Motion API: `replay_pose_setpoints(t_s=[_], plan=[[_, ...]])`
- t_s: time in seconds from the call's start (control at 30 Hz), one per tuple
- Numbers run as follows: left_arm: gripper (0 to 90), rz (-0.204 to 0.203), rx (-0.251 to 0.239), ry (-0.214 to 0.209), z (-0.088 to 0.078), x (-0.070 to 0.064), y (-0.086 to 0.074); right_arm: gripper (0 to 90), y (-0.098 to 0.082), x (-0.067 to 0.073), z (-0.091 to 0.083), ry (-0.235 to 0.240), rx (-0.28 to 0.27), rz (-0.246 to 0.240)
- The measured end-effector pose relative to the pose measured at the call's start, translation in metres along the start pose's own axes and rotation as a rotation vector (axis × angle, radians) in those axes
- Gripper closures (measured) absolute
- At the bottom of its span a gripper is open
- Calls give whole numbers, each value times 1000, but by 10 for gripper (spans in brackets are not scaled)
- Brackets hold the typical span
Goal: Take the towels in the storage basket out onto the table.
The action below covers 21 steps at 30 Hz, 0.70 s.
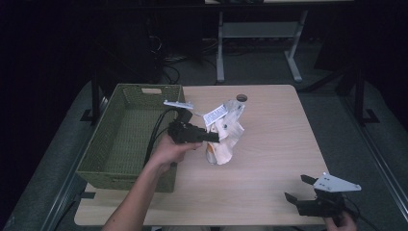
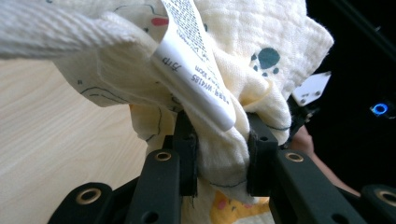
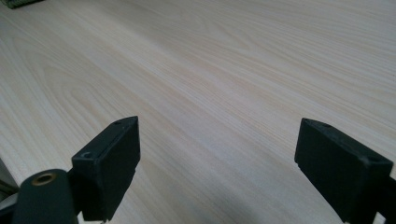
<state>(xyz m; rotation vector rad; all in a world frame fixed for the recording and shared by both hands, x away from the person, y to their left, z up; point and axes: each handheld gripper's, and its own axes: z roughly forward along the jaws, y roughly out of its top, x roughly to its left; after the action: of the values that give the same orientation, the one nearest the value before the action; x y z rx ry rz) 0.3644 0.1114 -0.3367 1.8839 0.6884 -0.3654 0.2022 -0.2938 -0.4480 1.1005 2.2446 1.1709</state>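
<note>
— Item one?
— Cloth [image 1: 226,137], cream with small printed figures, white label [image 1: 215,115] attached; lifted in a bunch over the middle of the wooden table [image 1: 269,144], lower end at or near the surface.

— Held by?
— Left gripper [image 1: 211,136], jaws pinching a fold of it; in the left gripper view the fabric [image 2: 224,149] is squeezed between both pads.

— Item two?
— Green woven basket [image 1: 106,159], at the table's left edge, just beside the left hand [image 1: 168,151].

— Right gripper [image 1: 300,190]?
— Near corner, jaws spread wide, low over bare wood
</note>
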Motion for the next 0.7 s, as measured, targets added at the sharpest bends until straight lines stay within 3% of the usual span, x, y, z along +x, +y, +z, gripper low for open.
replay_pose_setpoints(t_s=[0.17,0.37,0.53,0.7], plan=[[709,-14,10,6,16,2,-1,139,0,0,0,2,0,2],[706,-35,49,47,38,8,-5,139,0,0,0,2,-4,6],[702,-81,45,38,54,14,-12,139,0,0,0,2,-1,4],[702,-103,44,71,65,18,-18,139,0,-1,-1,1,-3,4]])
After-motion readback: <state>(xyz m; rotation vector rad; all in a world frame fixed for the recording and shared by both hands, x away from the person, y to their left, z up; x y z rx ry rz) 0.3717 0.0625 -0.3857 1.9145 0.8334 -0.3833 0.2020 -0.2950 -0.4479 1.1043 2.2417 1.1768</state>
